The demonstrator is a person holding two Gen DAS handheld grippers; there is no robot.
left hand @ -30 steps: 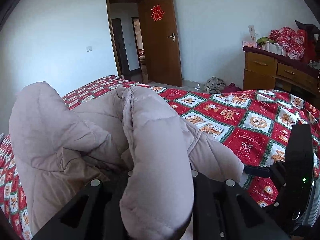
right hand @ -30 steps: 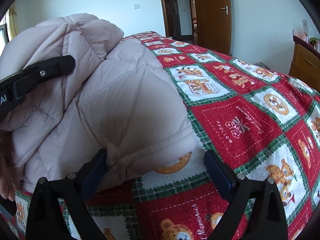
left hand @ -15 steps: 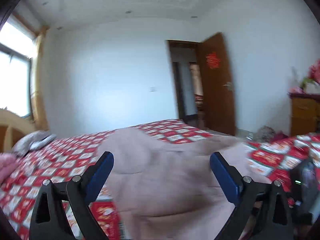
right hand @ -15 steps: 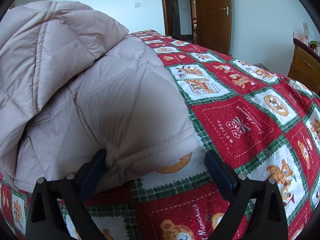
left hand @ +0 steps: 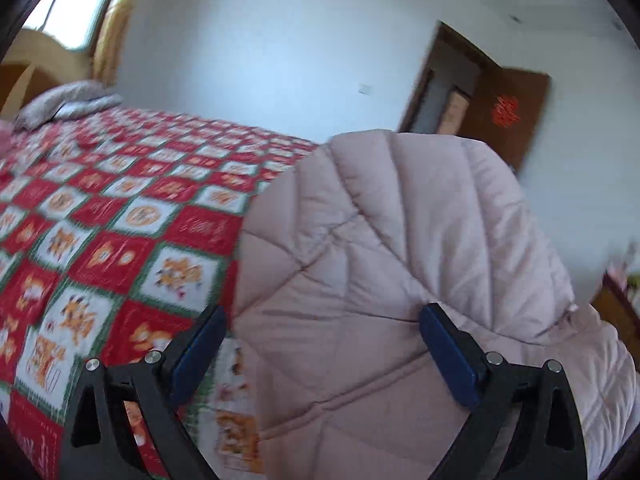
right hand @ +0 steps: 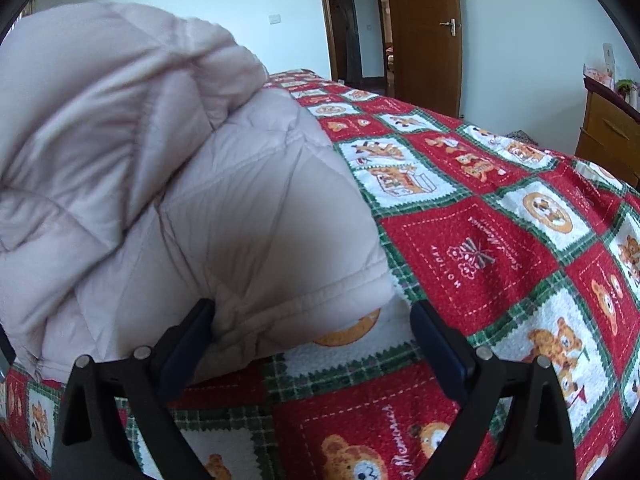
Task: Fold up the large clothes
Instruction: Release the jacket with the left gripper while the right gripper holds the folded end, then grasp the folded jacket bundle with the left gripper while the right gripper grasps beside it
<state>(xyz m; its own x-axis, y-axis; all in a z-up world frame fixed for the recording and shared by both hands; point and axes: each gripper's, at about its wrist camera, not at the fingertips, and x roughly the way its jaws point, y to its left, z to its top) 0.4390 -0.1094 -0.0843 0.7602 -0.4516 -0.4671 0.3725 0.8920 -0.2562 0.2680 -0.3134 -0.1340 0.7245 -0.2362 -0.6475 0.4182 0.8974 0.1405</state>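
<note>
A pale pink quilted puffer jacket point(left hand: 400, 260) lies in a folded heap on the bed. In the right wrist view the jacket point(right hand: 200, 200) fills the left half, its hem at the near edge. My left gripper point(left hand: 320, 344) is open and empty, just above the jacket, with the left edge of the jacket between its fingers. My right gripper point(right hand: 312, 336) is open and empty, low over the bedspread, its left fingertip point(right hand: 196, 328) touching the jacket's hem.
A red, white and green bear-patterned bedspread point(right hand: 480, 240) covers the bed. A grey pillow point(left hand: 68, 100) lies at the headboard. A brown door point(right hand: 424, 32) stands open at the far wall. A wooden dresser point(right hand: 612, 132) stands to the right.
My left gripper let go of the jacket fold, opened, and swung left toward the head of the bed. The released fold dropped onto the heap. My right gripper stayed still and open.
</note>
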